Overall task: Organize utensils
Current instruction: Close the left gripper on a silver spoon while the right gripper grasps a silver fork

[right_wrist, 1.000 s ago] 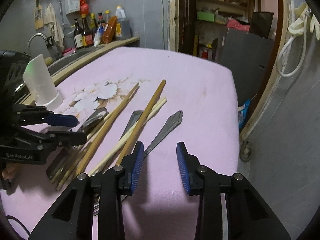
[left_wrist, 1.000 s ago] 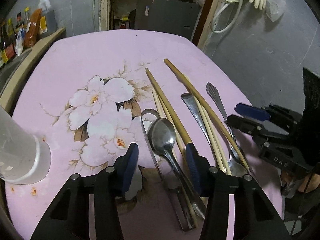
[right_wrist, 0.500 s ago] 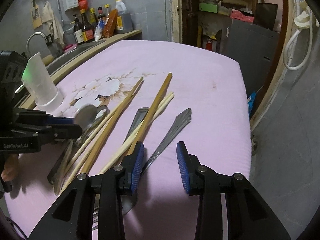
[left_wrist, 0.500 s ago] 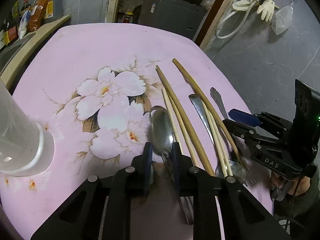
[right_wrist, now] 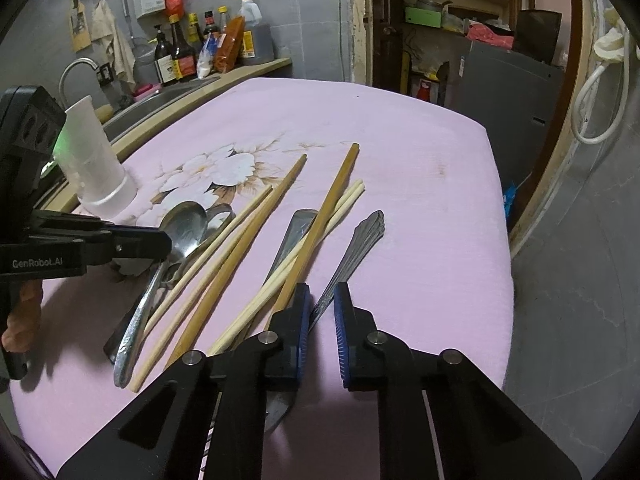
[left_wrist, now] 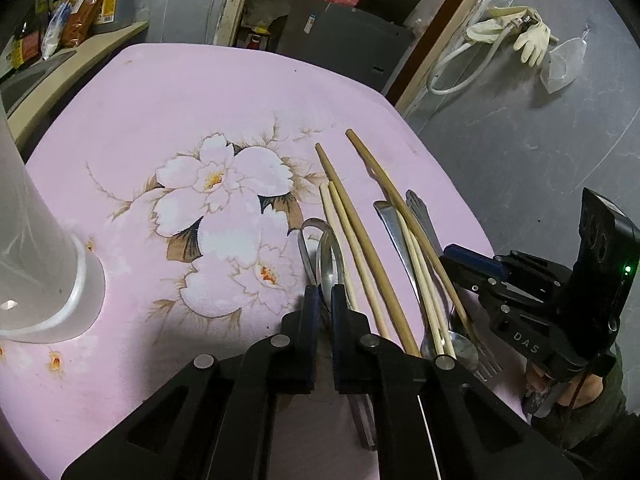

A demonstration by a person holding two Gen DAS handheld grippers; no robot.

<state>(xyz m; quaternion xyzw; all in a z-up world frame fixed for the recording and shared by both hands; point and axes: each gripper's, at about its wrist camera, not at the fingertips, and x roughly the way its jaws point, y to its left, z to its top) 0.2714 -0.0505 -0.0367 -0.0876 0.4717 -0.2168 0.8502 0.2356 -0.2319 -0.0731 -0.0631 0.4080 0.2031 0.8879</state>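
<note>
The left gripper [left_wrist: 325,294] has its jaws drawn together on the neck of a steel spoon [left_wrist: 331,258], whose bowl stands on edge just ahead of the blue pads; in the right wrist view the same spoon [right_wrist: 185,229] is tilted up off the pink cloth, its handle running back toward the near edge of the tabletop [left_wrist: 168,92]. A second spoon or similar steel piece [left_wrist: 309,240] lies just beside it on the flower print side.

The right gripper [right_wrist: 321,304] has its jaws narrow and closing, with the slim patterned handle of a fork [right_wrist: 356,246] passing between the pads; whether the pads already press on it cannot be told. In the left wrist view the fork's tines [left_wrist: 486,362] lie at the near right corner of the tabletop.

Between the two grippers lie the chopsticks: two darker wooden ones [right_wrist: 240,252] and paler pairs [right_wrist: 316,240], all running roughly from the near edge toward the far edge, several crossing over a flat steel handle [right_wrist: 298,222].

A white plastic holder [right_wrist: 96,164] stands upright near the left edge of the tabletop, well apart from the cutlery. Beyond that edge are a sink counter with sauce bottles [right_wrist: 188,52].
</note>
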